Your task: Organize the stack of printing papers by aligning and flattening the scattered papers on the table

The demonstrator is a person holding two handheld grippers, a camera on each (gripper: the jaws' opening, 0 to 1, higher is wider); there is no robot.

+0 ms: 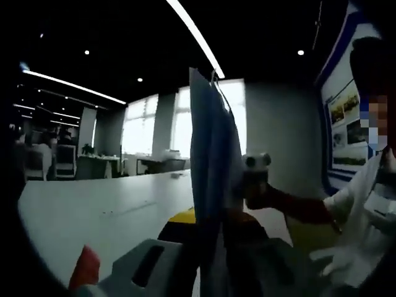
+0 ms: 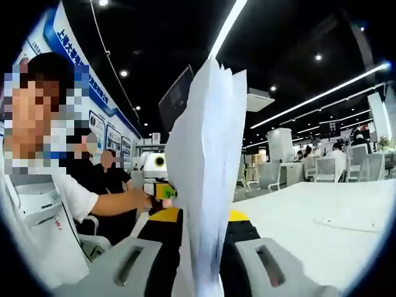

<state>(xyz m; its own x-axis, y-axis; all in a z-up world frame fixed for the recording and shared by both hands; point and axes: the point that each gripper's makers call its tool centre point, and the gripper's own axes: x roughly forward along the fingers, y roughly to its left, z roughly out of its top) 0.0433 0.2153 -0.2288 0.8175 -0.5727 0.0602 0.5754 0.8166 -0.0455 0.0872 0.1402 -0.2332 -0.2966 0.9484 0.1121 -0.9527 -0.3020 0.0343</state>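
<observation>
A stack of white printing papers (image 1: pixel 210 161) stands on edge, held up off the white table (image 1: pixel 93 210). My left gripper (image 1: pixel 213 232) is shut on its lower part, with a jaw on each side. In the right gripper view the same paper stack (image 2: pixel 207 167) rises between the jaws of my right gripper (image 2: pixel 204 232), which is shut on it too. The sheets fan apart slightly at the top. The right gripper (image 1: pixel 255 170) shows beyond the stack, held by a hand, and the left gripper (image 2: pixel 156 182) likewise shows in a hand.
A person in a white shirt (image 2: pixel 37 216) stands close behind the stack. One loose sheet (image 2: pixel 346 224) lies flat on the table (image 2: pixel 297 216). Chairs and desks (image 2: pixel 328 167) stand further back. A red object (image 1: pixel 86 269) sits at the lower left.
</observation>
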